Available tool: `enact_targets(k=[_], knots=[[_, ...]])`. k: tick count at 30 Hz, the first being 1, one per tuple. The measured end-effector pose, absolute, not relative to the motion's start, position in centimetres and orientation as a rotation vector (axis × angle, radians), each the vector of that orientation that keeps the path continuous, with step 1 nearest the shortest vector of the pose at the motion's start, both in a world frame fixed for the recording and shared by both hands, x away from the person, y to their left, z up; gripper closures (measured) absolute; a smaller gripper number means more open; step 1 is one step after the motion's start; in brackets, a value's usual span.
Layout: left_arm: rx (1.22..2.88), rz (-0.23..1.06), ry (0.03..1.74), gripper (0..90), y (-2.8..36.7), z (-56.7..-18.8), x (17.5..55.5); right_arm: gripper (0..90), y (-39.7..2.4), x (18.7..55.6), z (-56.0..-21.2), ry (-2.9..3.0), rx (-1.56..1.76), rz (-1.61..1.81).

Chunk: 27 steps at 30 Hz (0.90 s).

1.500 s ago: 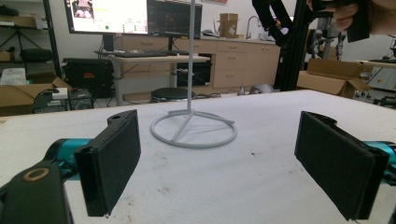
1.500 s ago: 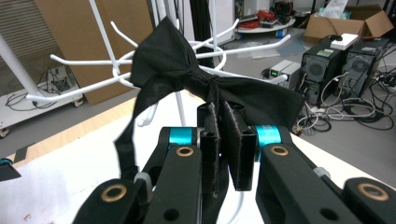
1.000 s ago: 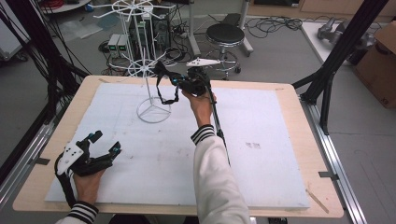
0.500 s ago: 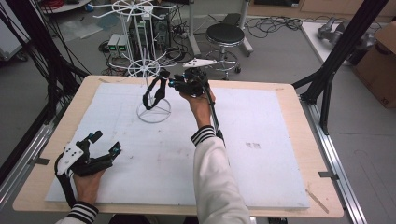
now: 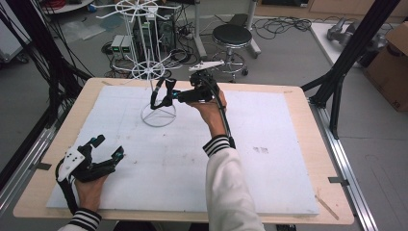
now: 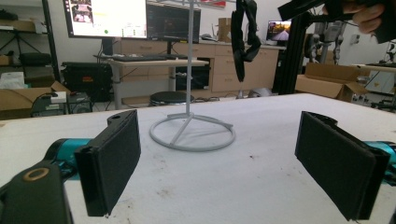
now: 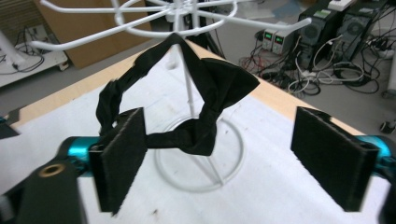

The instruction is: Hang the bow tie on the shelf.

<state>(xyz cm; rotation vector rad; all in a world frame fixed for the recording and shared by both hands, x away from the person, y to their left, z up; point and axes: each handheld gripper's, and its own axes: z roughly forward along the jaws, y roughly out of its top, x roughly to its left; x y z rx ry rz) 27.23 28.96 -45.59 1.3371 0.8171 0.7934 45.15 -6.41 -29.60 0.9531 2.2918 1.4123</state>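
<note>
A black fabric band [image 7: 205,84] hangs as a loop from a spoke of the white wire rack [image 5: 158,115], close to the rack's post. My right gripper [image 5: 166,94] is raised beside it and open. In the right gripper view the band's lower fold rests against the left pad [image 7: 122,154] while the other pad stands far off. The band [image 5: 155,97] dangles above the rack's ring base. My left gripper [image 5: 107,150] rests low at the table's front left, open and holding nothing. The left gripper view has the rack base [image 6: 191,133] and the hanging band [image 6: 245,37] ahead.
A white mat [image 5: 269,159] covers the wooden table [image 5: 308,103]. The rack's lower spokes [image 5: 146,72] spread out over the table's back edge. A black stool [image 5: 232,36], cables and computers sit on the floor behind. Black frame posts [image 5: 337,91] stand at the right.
My right gripper carried the band leftward to the rack's post, and its jaws now stand wide apart. The left gripper has not moved.
</note>
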Motion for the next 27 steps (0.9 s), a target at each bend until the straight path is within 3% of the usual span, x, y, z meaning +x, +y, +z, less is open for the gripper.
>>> enact_targets(k=[7, 16, 27], knots=[[1.310, 0.781, 0.826, 14.5, 29.2, -45.6, 27.2, 10.8, -8.1, 43.2, -28.0, 2.375, 0.888, 1.402], [1.334, 0.793, 0.823, 14.5, 29.0, -45.6, 27.3, 10.8, -14.7, 37.2, -28.2, 2.208, 0.833, 1.518], [1.345, 0.799, 0.821, 14.6, 28.8, -45.6, 27.3, 10.8, -24.2, 29.1, -34.0, 1.910, 0.946, 1.502]])
